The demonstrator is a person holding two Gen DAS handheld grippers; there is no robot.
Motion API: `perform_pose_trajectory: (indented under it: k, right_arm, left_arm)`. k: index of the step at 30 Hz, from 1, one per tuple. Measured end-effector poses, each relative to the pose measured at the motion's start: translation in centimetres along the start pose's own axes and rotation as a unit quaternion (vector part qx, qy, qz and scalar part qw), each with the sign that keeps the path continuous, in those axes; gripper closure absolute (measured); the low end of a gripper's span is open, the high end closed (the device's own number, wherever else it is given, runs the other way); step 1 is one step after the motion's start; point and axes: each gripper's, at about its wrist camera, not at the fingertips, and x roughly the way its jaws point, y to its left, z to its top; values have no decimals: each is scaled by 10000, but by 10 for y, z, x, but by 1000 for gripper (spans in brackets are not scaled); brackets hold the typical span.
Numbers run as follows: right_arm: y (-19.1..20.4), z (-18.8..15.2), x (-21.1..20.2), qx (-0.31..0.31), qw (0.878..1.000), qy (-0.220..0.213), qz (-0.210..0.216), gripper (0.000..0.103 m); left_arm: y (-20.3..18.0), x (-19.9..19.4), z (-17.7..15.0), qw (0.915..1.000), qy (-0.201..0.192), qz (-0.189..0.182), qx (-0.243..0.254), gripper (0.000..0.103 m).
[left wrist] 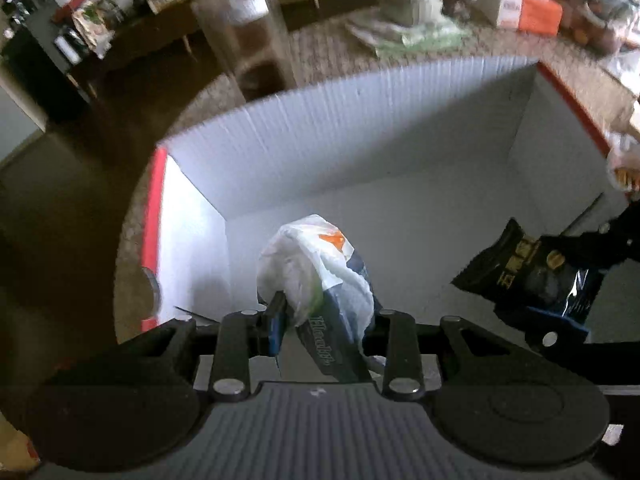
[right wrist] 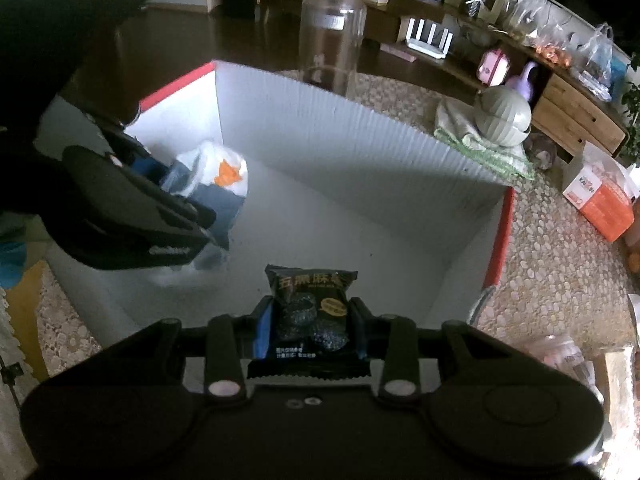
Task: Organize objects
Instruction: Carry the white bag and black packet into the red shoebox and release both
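1. The white corrugated box with red rims (right wrist: 360, 152) is open on top, its floor bare toward 12 o'clock
2. A tall clear glass jar (right wrist: 332, 36) stands just beyond the far wall, at 12 o'clock

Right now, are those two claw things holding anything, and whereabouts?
Yes. The left gripper pinches a white packet at its lower end; the right gripper clamps a black packet across its middle. Both hang over the white box.

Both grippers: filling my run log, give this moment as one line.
left gripper: shut on white bag | right gripper: shut on black packet | both over white box
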Motion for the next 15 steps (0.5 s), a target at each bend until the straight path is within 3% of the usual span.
perform_pose_trajectory:
  k: [11,13,15]
  right_arm:
    - [-1,-2,10,25,9998,186,66,59]
    - [-1,-1,8,17,9998,160,86,58]
    - [-1,-1,6,8,9999,116,98,57]
  left_arm:
    - [2,15,-1,9998,156,-125,-7,64]
    - [3,14,-1,9996,156,-230,-12,54]
    - [4,10,0,9996,96,-264,-56,29]
